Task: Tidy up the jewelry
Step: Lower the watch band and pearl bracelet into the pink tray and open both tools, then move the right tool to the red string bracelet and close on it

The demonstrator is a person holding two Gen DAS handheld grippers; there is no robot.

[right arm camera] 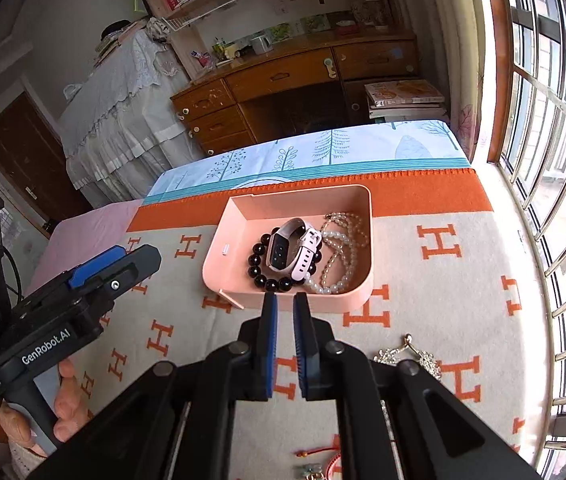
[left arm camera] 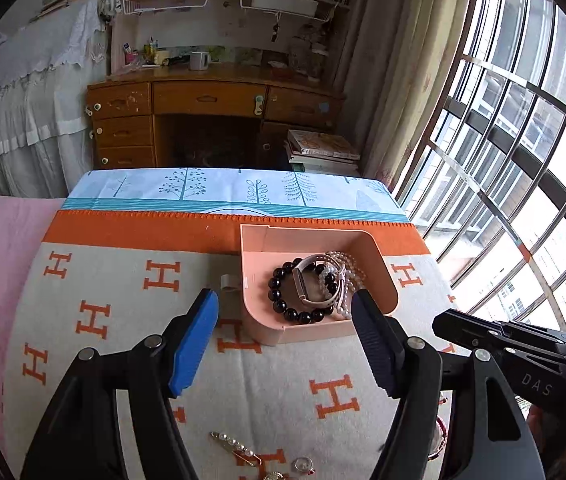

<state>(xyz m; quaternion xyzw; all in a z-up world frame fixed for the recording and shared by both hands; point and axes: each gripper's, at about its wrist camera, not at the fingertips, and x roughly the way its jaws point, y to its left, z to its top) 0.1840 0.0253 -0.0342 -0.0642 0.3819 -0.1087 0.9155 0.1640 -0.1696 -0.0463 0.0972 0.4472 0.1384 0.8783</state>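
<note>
A pink tray lies on the H-patterned blanket. In it are a black bead bracelet, a pink watch and pearl strands. My left gripper is open and empty, its fingers straddling the tray's near edge. My right gripper is almost shut with nothing between its pads, just in front of the tray. A pearl hair clip and a small ring lie near me. A rhinestone piece and a red cord lie by the right gripper.
The blanket covers a bed beside a barred window on the right. A wooden desk and a stack of books stand beyond the bed's far edge. A small beige clip lies left of the tray.
</note>
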